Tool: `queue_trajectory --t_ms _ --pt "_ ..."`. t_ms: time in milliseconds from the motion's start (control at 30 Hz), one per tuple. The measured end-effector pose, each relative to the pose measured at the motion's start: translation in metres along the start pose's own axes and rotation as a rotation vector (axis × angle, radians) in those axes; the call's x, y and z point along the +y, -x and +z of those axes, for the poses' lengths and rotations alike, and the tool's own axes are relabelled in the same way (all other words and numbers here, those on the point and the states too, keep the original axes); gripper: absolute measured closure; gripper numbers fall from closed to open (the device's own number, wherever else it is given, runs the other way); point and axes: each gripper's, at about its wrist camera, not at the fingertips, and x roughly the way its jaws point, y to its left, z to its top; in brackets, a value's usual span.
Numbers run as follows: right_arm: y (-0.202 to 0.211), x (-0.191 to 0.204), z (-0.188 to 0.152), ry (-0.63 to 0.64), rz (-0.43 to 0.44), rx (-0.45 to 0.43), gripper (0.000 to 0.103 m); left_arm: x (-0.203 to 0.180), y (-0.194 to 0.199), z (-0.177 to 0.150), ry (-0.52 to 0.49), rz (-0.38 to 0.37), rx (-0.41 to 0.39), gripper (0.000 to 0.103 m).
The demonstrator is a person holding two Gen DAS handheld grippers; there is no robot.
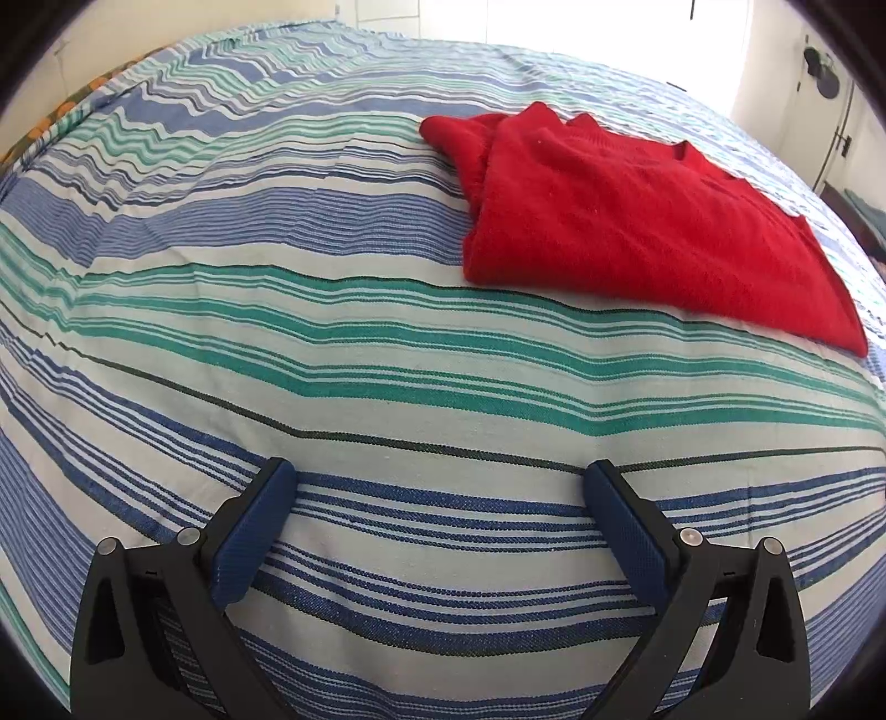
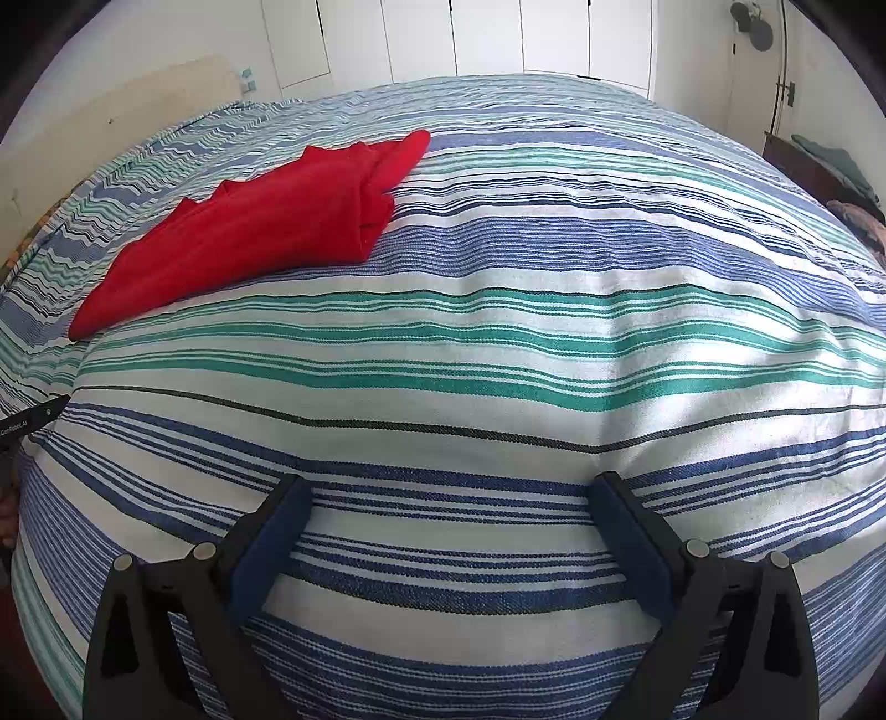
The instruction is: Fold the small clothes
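Basically 1 red garment [image 1: 637,221], knit, looks like a small sweater, lies folded into a compact wedge on the striped bedspread [image 1: 387,360]. Task thing location: on the bedspread, well beyond both grippers, toward the far side of the bed from them. From the left wrist view it sits up and right of the left gripper [image 1: 440,476]; from the right wrist view the same garment [image 2: 249,232] sits up and left of the right gripper [image 2: 451,490]. So it lies between the 2 claws' lines of sight, ahead of both.

Left gripper: jaws spread wide, nothing between the blue pads [image 1: 255,531], only striped cloth under them. Right gripper: jaws also spread wide, empty, pads [image 2: 271,545] clear of the garment. Neither touches the red garment.

Why so: judging by the tidy layered edges and 1 sleeve or cuff end poking out at the far corner, the fold looks done or nearly done, and both claws parked apart from it, empty, fits a release-and-rest pose. Bedspread gives a flat soft surface for folding.

Counts: 1 red garment, 2 grippers, 2 blue pads per gripper, 1 bedspread. At the left edge of the right wrist view, a dark sliver [image 2: 33,418] with lettering, likely part of the left gripper, can't confirm. Wardrobe doors [image 2: 487,39] behind the bed; exact door count unclear.
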Motion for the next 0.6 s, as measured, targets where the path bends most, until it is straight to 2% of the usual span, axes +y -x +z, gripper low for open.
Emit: queue_trajectory --t_ms 600 --pt "-0.0003 0.0005 -0.0033 -0.011 0.023 -0.022 0.001 -0.0011 -0.0003 -0.0012 0.000 0.001 -0.006 0.001"
